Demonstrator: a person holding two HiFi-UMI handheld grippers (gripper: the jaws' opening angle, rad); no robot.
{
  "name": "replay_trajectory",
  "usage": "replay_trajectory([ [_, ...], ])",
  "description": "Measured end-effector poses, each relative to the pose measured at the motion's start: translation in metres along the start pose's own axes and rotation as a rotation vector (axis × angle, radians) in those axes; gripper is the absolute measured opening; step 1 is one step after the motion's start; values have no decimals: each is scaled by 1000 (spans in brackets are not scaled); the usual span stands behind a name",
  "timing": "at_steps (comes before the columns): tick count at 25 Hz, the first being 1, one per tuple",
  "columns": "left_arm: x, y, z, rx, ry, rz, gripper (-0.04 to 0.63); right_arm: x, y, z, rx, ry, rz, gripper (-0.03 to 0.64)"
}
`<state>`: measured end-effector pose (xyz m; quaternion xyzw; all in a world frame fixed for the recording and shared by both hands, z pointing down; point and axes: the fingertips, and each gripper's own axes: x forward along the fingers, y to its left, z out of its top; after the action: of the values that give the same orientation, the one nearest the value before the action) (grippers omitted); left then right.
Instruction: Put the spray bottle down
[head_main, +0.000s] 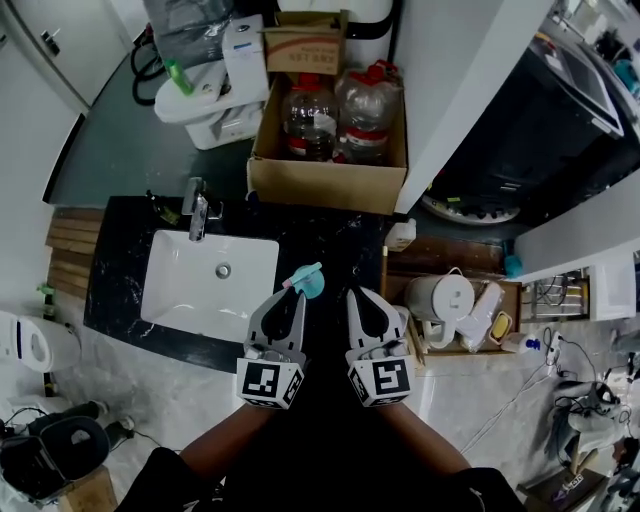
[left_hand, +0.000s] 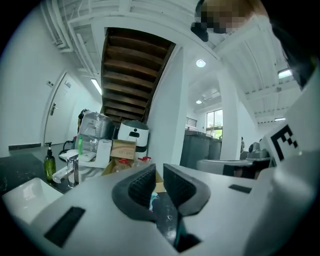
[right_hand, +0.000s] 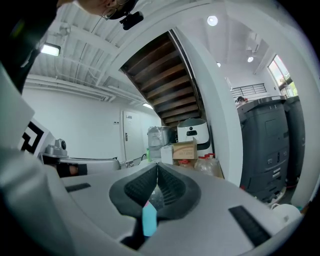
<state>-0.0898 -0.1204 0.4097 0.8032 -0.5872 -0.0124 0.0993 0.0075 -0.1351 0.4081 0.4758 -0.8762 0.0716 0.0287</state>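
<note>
L tongs (head_main: 298, 297) barely apart, empty; spray bottle (head_main: 309, 280) partly hid by tips.

Spray bottle (head_main: 308, 282) right of sink (head_main: 185, 300), box (head_main: 320, 186) behind

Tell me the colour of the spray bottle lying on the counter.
The bottle is light blue with a pinkish end; the head view shows it best.

Spray bottle (head_main: 308, 281) just past the left gripper (head_main: 288, 297) is pale teal plus pink. Both grippers: light grey, black-and-white square markers. Countertop (head_main: 340, 240) underneath is black, white-speckled.
</note>
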Motion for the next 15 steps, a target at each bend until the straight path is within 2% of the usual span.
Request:
replay_trajectory([
  [1,-1,1,1,9,1,5,38,2,1,1,2,-2,2,17],
  [3,-2,2,3,16,3,2,14,5,4,3,3,-9,8,17],
  [15,6,12,13,43,15,-25,14,25,27,19,-64,-42,23,17],
])
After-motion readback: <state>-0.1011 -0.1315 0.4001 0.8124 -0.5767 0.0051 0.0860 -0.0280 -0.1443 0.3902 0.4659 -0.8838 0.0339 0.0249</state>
